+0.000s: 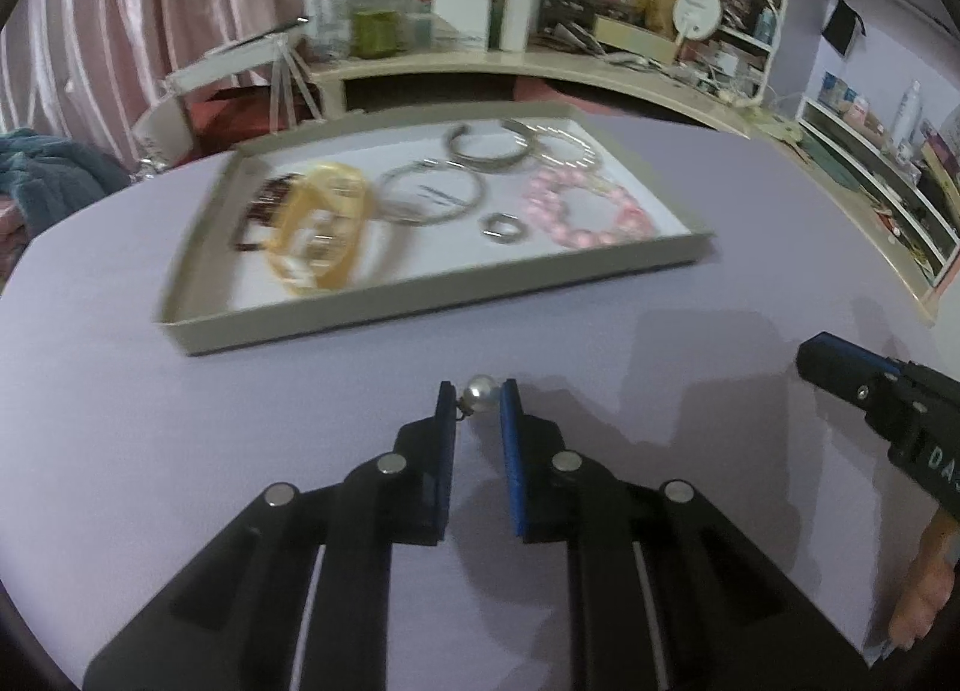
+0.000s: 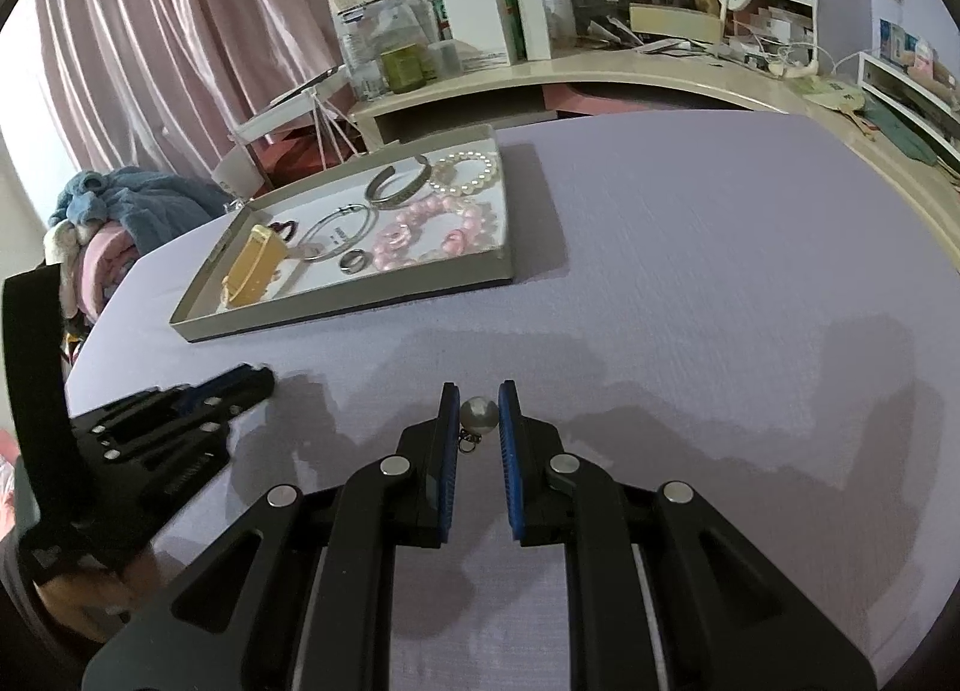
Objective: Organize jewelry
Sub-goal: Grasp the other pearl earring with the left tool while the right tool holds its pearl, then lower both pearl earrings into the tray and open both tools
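Worktop (image 2: 690, 247), lilac. Tray (image 2: 336, 310), eleven o'clock, holding bracelets and ring. Left tongs (image 1: 478, 398) clamp one pearl earring (image 1: 482, 390); right tongs (image 2: 477, 414) clamp another pearl earring (image 2: 478, 414). Step: carrying. Next, probably: release both inside tray.

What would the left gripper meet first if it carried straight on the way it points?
Probably the tray's near wall. The left gripper, shut on a pearl earring, points across bare purple tabletop toward it. Depth is unclear.
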The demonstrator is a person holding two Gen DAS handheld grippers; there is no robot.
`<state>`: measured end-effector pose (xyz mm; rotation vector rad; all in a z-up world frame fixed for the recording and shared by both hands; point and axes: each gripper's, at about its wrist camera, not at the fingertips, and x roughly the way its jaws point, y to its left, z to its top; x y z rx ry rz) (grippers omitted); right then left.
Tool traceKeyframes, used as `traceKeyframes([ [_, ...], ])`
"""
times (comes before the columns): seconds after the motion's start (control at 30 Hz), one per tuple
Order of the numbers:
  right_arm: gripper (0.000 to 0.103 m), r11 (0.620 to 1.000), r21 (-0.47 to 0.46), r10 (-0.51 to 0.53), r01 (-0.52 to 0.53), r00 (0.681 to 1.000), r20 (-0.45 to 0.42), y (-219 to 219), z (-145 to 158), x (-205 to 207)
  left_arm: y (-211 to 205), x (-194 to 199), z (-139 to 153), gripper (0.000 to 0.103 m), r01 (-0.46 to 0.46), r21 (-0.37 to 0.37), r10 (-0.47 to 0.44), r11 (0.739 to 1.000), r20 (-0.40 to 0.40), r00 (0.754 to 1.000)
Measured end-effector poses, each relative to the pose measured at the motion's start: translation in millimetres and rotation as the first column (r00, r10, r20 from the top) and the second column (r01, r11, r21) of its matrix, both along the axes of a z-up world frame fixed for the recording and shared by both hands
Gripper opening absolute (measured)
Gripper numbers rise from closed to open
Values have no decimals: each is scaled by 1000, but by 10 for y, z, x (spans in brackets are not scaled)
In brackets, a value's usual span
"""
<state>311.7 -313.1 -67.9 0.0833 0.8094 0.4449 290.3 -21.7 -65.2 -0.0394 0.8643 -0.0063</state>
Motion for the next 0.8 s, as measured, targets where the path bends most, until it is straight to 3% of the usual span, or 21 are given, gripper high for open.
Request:
traceKeyframes([
  [0.3,14,997,-9,81,-81,997,15,388,63,-107,629,-269,261,15,-88,-25,89,996,46,995],
  [0.8,14,994,-36,105,-104,994,14,592,78,-161,743,-383,299,15,-67,-75,71,995,57,996],
])
